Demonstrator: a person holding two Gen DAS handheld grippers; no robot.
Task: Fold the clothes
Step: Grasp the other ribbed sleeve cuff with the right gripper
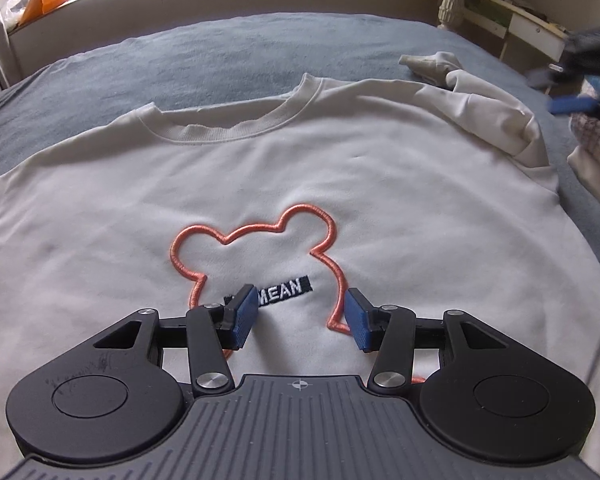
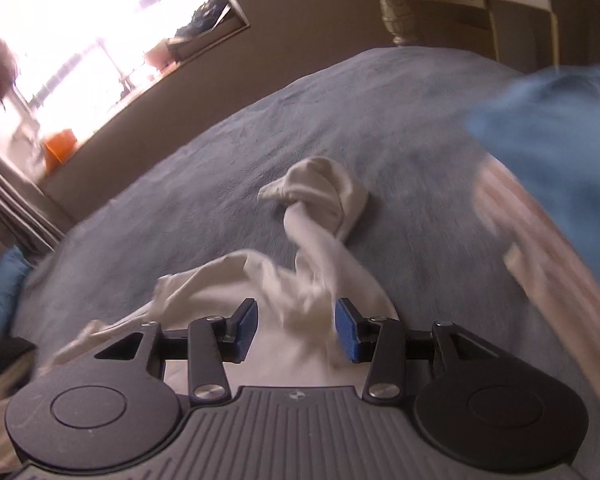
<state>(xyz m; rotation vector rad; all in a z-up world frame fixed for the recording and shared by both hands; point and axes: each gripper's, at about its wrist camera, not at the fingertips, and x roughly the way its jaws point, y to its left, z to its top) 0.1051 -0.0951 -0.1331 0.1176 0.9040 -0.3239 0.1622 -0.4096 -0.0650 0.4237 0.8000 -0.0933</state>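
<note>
Lay flat and face up on the blue-grey bedspread (image 1: 228, 56): a white sweatshirt (image 1: 260, 184), ribbed collar (image 1: 236, 128) toward the far side, with an orange embroidered bear outline (image 1: 256, 240) and a black "MEAN" patch (image 1: 286, 290) on the chest. Hovered low over that chest, the left gripper (image 1: 300, 318), its blue-padded fingers (image 1: 244, 320) spread apart with nothing between them, one pad partly covering the patch's left end. Bunched and twisted at the sweatshirt's right shoulder, one sleeve (image 1: 496, 116), its cuff end (image 1: 424, 66) crumpled farther out on the bedspread. Seen blurred at the right edge of the left wrist view, the right gripper (image 1: 580, 80). From its own camera, the right gripper (image 2: 296, 330) hung just over the rumpled sleeve (image 2: 312, 240), fingers parted around the cloth but not closed on it; could not tell whether the pads touched fabric. Stacked at the right: folded clothes (image 2: 540, 240), a blue piece on top. Behind the bed, a bright window (image 2: 80, 40) and a pale desk (image 1: 516, 16).
</note>
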